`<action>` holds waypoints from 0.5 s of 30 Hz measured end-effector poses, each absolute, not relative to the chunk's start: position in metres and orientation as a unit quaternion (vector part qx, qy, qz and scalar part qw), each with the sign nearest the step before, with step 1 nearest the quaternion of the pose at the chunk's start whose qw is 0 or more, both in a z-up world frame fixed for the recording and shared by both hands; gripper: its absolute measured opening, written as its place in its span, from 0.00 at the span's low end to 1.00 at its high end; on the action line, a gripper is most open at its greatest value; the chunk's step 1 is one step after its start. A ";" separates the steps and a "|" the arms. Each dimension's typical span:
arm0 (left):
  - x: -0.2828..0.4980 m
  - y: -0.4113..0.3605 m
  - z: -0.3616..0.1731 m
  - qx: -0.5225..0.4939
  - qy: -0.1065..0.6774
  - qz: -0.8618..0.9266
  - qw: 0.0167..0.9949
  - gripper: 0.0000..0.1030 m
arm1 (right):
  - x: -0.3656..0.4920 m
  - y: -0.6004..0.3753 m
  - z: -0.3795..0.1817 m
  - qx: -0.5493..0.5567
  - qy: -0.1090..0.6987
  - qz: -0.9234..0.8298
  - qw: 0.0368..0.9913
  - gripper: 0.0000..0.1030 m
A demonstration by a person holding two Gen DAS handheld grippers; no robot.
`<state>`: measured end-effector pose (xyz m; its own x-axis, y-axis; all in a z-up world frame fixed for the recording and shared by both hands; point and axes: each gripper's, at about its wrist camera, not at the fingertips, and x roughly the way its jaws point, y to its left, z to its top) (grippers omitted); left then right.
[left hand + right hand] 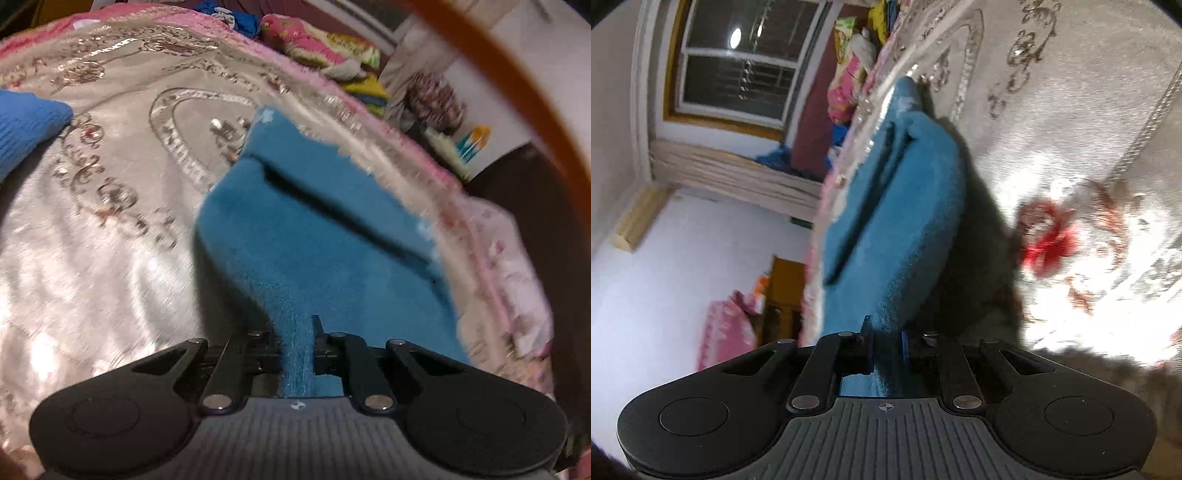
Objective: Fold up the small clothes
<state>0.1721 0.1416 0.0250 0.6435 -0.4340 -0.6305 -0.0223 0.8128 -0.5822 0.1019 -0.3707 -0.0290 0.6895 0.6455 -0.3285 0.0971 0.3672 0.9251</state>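
A small teal-blue garment (314, 221) lies near the edge of a shiny pale patterned bedspread (110, 221). My left gripper (297, 343) is shut on the garment's near end, which bunches between the fingers. In the right wrist view the same teal garment (897, 221) stretches away along the bed's edge, with a dark fold line down it. My right gripper (888, 343) is shut on its near end and holds it lifted off the bedspread (1071, 129).
Another blue cloth (26, 125) lies at the left on the bedspread. A pile of pink and yellow clothes (317, 44) sits at the far end. The bed's pink edge (491, 236) runs along the right. A window (738, 62) and white floor lie beyond the bed.
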 end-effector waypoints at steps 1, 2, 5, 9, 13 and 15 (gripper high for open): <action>0.177 0.143 0.027 -0.292 0.400 -0.123 0.860 0.16 | 0.105 -0.372 -0.027 0.540 0.342 0.183 0.747 0.13; 0.183 0.145 0.029 -0.303 0.394 -0.130 0.858 0.16 | 0.109 -0.373 -0.024 0.550 0.335 0.184 0.742 0.13; 0.204 0.146 0.038 -0.319 0.373 -0.146 0.859 0.16 | 0.130 -0.376 -0.010 0.570 0.308 0.185 0.739 0.13; 0.239 0.147 0.049 -0.338 0.340 -0.161 0.862 0.16 | 0.168 -0.377 0.012 0.577 0.276 0.187 0.745 0.13; 0.278 0.150 0.051 -0.349 0.319 -0.154 0.868 0.16 | 0.215 -0.380 0.024 0.576 0.254 0.176 0.757 0.12; 0.297 0.152 0.048 -0.357 0.314 -0.148 0.867 0.16 | 0.235 -0.381 0.023 0.581 0.249 0.165 0.757 0.12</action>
